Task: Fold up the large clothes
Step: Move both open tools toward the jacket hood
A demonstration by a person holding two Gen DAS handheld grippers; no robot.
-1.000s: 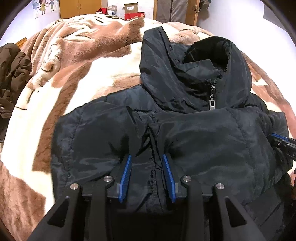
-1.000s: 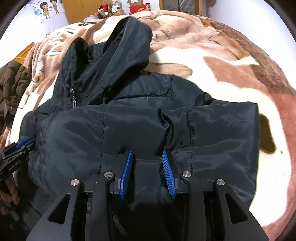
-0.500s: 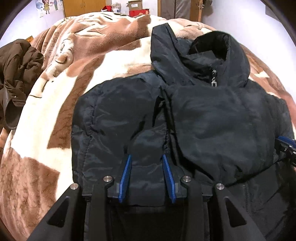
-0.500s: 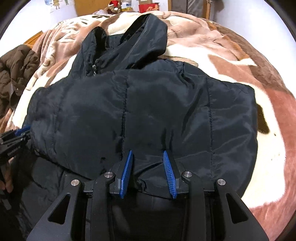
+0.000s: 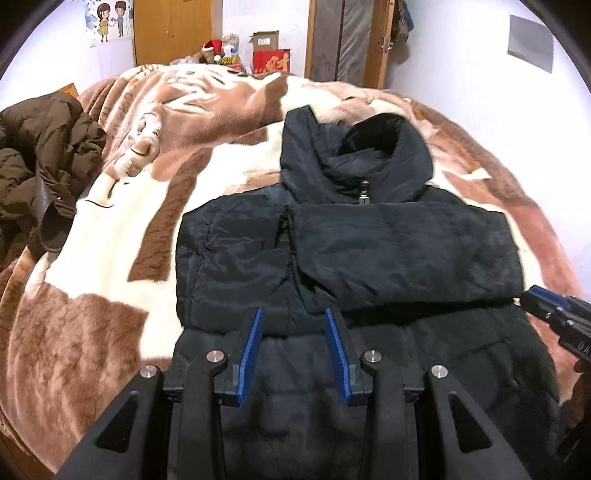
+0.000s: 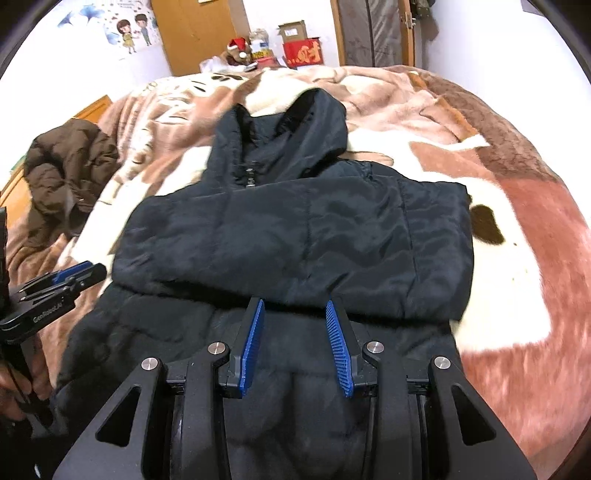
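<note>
Black jacket folded across the blanket — both grippers let go.

Left view: my left gripper (image 5: 293, 339) hovers empty over the black jacket (image 5: 369, 254) on the blanket (image 5: 110, 229). Right view: my right gripper (image 6: 295, 332) is opening, nothing clamped — jacket lies just beyond; brown coat (image 6: 70, 158) far left.

Blanket (image 5: 155, 206): brown and cream plush, covers bed.
Brown coat (image 5: 40, 162): crumpled, left edge of bed.
Red box (image 5: 271, 61): far, beyond bed.
Wall sticker (image 5: 107, 20): far left wall.

Slightly glossy jacket (image 5: 388, 251), seemingly nylon; plush blanket (image 5: 122, 236).
</note>
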